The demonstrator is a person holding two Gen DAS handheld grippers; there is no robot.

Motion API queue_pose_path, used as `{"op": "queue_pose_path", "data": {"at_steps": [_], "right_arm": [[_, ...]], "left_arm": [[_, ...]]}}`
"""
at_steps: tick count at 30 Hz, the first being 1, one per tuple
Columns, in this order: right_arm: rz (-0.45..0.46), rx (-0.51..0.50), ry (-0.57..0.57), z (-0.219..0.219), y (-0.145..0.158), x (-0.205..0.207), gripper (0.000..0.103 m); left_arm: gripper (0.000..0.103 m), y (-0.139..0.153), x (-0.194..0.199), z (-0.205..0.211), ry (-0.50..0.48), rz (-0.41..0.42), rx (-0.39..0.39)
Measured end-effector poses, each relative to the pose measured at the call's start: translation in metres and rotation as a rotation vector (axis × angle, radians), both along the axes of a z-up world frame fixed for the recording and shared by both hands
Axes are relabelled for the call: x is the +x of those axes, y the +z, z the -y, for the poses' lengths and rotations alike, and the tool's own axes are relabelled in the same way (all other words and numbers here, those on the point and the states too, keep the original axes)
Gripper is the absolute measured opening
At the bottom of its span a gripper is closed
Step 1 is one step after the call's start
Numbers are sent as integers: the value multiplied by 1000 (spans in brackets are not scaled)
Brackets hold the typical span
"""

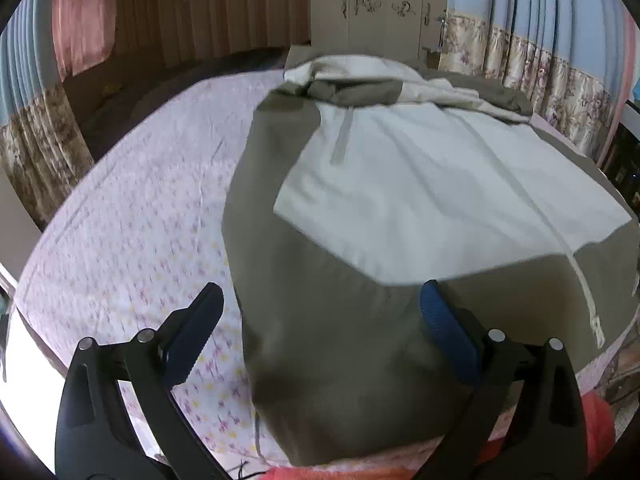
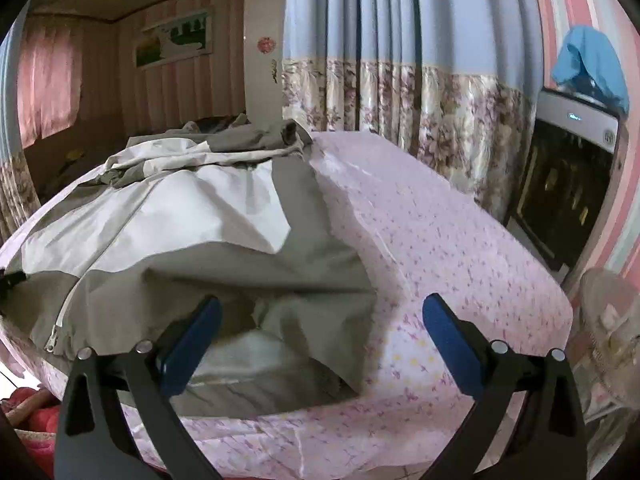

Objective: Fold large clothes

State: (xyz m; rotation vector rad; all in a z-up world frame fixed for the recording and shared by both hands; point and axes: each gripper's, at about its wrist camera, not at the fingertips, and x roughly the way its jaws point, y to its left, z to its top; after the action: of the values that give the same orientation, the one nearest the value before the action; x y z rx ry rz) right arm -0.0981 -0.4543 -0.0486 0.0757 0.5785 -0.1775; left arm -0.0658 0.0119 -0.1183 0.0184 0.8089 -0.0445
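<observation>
An olive-green and white jacket [image 1: 380, 208] lies spread on a bed with a pink flowered sheet [image 1: 132, 216], its zip running down the front. My left gripper [image 1: 320, 312] is open above the jacket's lower left hem and holds nothing. In the right wrist view the same jacket [image 2: 192, 220] lies to the left, its lower right corner rumpled and lifted open. My right gripper [image 2: 320, 320] is open over that hem corner, near the bed sheet [image 2: 448, 240], and holds nothing.
Blue and floral curtains [image 2: 400, 92] hang behind the bed. A dark cabinet [image 2: 560, 200] with a blue cloth [image 2: 592, 64] on top stands to the right. A white wardrobe [image 1: 380, 8] stands at the far end. Red fabric [image 1: 592, 424] lies by the bed's near edge.
</observation>
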Motion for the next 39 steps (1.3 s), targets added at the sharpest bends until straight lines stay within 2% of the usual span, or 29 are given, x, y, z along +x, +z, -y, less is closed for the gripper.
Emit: {"op": "queue_pose_path", "data": {"at_steps": [3,6,7,9,11,12,13,14,15,16,18,20,22,27,30,35,39], "right_arm": [[-26,55,16,9,-7,2,101],[-48,121,45,12,-15,8,99],[-57,139,60,11,-17,11,89],[-83,147,86,6,-21,17,75],[-106,107,79,1,-25,21,65],[-115,98,77,0,-27,22,47],[-124,89,71,2,-28,23,37],[-127,95,75,4,-27,23,30],[-123,110,84,6,-25,23,23],[-123,131,99,9,-22,23,21],[-109,133,117,9,-14,23,19],[-68,120,152,3,6,22,19],[-17,126,188,-2,29,22,18],[100,100,252,-9,89,37,18],[154,61,280,-16,122,56,18],[219,14,293,-24,169,116,17],[244,-1,274,-24,202,178,17]], "left_arm": [[98,-9,0,-9,-4,-42,-69],[97,-11,2,-7,-17,-36,-68],[93,-11,3,-4,-23,-34,-56],[80,-9,2,2,-54,-28,-51],[62,-8,2,7,-84,-30,-48],[58,-7,2,7,-94,-32,-52],[50,-6,3,6,-100,-34,-59],[39,-5,4,4,-103,-38,-69],[35,-4,6,0,-113,-44,-86],[29,-2,8,-2,-125,-49,-105],[21,5,11,-6,-157,-47,-127],[16,17,14,-4,-179,-26,-89],[12,36,19,-6,-185,2,-90],[10,95,41,-15,-214,118,-97],[9,126,64,-19,-195,173,-56],[8,168,109,-18,-191,221,-23],[8,199,169,-15,-197,223,3]]}}
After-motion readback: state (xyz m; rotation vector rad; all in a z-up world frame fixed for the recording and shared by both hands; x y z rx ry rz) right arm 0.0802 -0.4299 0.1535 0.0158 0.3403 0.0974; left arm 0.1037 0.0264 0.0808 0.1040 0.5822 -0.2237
